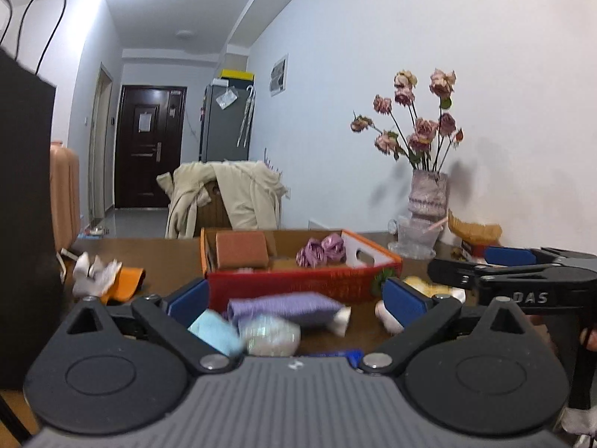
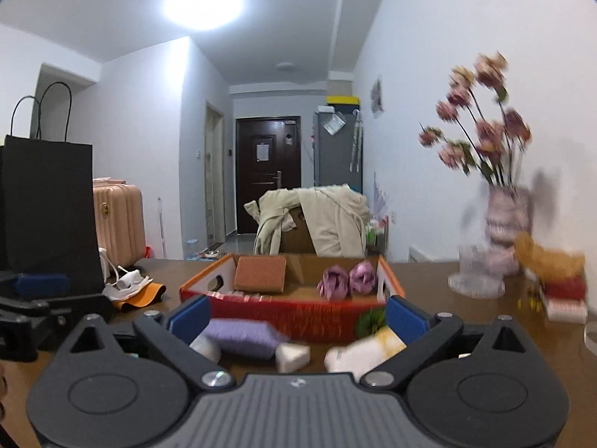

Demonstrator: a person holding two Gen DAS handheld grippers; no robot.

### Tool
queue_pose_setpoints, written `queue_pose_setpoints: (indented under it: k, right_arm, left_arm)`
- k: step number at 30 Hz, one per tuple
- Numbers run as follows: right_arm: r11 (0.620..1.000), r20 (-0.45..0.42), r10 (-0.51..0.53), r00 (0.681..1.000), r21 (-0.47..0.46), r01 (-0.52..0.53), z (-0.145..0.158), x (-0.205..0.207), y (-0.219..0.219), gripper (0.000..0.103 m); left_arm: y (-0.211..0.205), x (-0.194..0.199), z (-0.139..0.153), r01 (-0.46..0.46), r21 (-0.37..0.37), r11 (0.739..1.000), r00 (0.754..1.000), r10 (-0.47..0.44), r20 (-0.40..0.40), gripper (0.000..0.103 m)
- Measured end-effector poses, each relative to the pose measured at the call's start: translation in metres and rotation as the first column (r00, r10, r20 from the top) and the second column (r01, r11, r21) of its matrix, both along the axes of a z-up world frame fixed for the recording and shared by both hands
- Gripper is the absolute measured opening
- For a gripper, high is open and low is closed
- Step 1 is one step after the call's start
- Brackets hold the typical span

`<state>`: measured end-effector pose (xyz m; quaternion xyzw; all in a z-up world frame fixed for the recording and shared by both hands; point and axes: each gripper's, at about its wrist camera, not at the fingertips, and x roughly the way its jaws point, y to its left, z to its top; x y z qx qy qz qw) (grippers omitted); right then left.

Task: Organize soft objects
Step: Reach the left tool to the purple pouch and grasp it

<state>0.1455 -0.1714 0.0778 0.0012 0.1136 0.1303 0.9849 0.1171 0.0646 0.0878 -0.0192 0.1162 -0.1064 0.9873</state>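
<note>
Two grippers, both ours, level over the brown table. We read the left gripper as spread wide, blue pads far apart, nothing pinched between them. Same for the right gripper: jaws wide, gripping nothing.

Soft things lie loose on the table just ahead of us. We note a purple knitted piece in front of the red-and-orange box, with a light blue cloth and a pale bundle beside it, nearer the left gripper; all three are blurred. To the right we see a white and yellow soft item near a white wedge-shaped piece.

Inside the box we count a brown block at the left and two purple fabric roses at the right. A green bit sits against the box's front right corner.

Beyond: vase of dried roses by the wall, black paper bag at the far left, white gloves on an orange cloth near it.
</note>
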Motion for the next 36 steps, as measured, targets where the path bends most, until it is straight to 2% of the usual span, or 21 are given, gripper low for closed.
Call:
queue_pose_setpoints:
  k: [2,5,16,25,29,33,36]
  right_arm:
    - [1.000,-0.023,0.014,1.000,-0.010,-0.014,-0.011,-0.011,0.001,0.103]
    - [0.996,-0.043,0.018,0.999,-0.090,-0.022,-0.024,-0.020,0.005,0.103]
    - [0.997,-0.058,0.027,0.998,-0.073,-0.031,-0.026,-0.013,0.006,0.103]
    - [0.998,-0.090,0.023,0.996,-0.058,-0.028,-0.031,0.011,0.011,0.103]
    - [0.998,-0.100,0.018,0.995,-0.050,-0.023,-0.031,0.025,0.013,0.102]
    - [0.999,-0.134,0.033,0.990,-0.026,-0.037,-0.029,0.045,0.018,0.097]
    - [0.997,-0.153,0.073,0.985,-0.001,-0.074,-0.024,0.061,0.027,0.091]
  left_arm:
    - [0.002,-0.005,-0.008,-0.005,0.009,1.000,1.000,0.005,-0.019,0.101]
    - [0.006,-0.008,-0.014,-0.017,0.009,1.000,0.999,0.017,-0.041,0.101]
    - [0.007,-0.002,-0.018,-0.019,0.012,1.000,0.998,0.020,-0.062,0.102]
    - [0.013,0.025,-0.027,-0.047,0.007,0.999,0.993,0.048,-0.112,0.102]
    - [0.016,0.044,-0.025,-0.048,0.005,0.999,0.993,0.049,-0.110,0.102]
    - [0.024,0.071,-0.021,-0.050,0.000,0.999,0.990,0.050,-0.135,0.102]
    - [0.035,0.093,-0.021,-0.046,-0.026,0.999,0.984,0.041,-0.175,0.093]
